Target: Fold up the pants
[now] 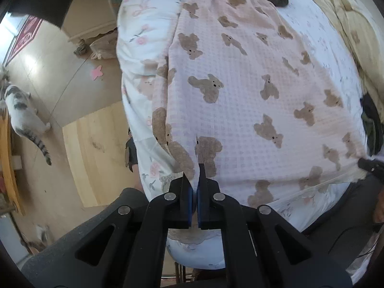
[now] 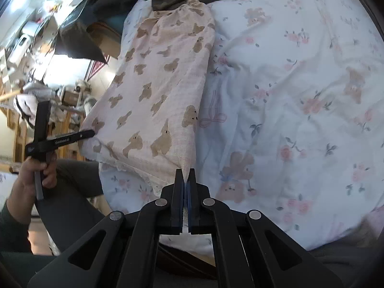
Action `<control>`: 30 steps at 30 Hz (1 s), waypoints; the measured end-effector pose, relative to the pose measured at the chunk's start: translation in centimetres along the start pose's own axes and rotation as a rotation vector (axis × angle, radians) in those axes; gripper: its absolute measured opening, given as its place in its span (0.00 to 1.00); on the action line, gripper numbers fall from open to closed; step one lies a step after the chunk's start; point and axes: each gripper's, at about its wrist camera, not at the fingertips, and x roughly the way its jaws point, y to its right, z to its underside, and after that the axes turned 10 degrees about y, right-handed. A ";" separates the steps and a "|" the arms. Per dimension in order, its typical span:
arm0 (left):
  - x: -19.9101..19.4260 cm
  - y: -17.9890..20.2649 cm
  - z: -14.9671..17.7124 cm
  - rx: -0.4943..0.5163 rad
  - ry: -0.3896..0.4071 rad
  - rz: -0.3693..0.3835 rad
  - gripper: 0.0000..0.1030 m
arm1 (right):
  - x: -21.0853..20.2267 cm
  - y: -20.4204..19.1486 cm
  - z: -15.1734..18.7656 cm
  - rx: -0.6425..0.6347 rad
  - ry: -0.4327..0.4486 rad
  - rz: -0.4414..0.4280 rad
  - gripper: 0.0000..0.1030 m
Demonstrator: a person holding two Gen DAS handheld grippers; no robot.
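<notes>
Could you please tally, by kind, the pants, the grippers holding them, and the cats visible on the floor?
Pink bear-print pants: 1
Grippers, left gripper and right gripper, each shut on the pants' near edge: 2
Cats, one grey-and-white cat on the floor: 1
Total: 4

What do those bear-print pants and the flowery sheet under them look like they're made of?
The pale pink pants with brown teddy bears look like soft cotton with a waffle or gauze weave: a matte grid of small squares shows across the cloth, plus a lacy trim at the hem. The white bed sheet with pink flowers looks like smooth, thin woven cotton or a blend, matte and finely creased. Neither fibre can be confirmed by sight.
</notes>
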 end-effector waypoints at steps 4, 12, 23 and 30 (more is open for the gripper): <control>1.1 0.7 -0.3 0.006 -0.003 -0.015 0.01 | 0.6 1.5 -0.4 0.029 -0.004 0.030 0.00; 1.2 -0.9 -0.2 -0.023 0.000 -0.079 0.01 | 2.0 1.4 -0.3 0.154 0.002 -0.104 0.00; 2.3 -1.7 0.2 -0.048 -0.018 -0.121 0.01 | 3.0 -5.1 -4.7 0.162 0.063 -0.290 0.01; 2.4 -2.0 0.4 -0.054 -0.021 -0.122 0.02 | 2.5 -2.0 -3.2 0.162 0.073 -0.195 0.01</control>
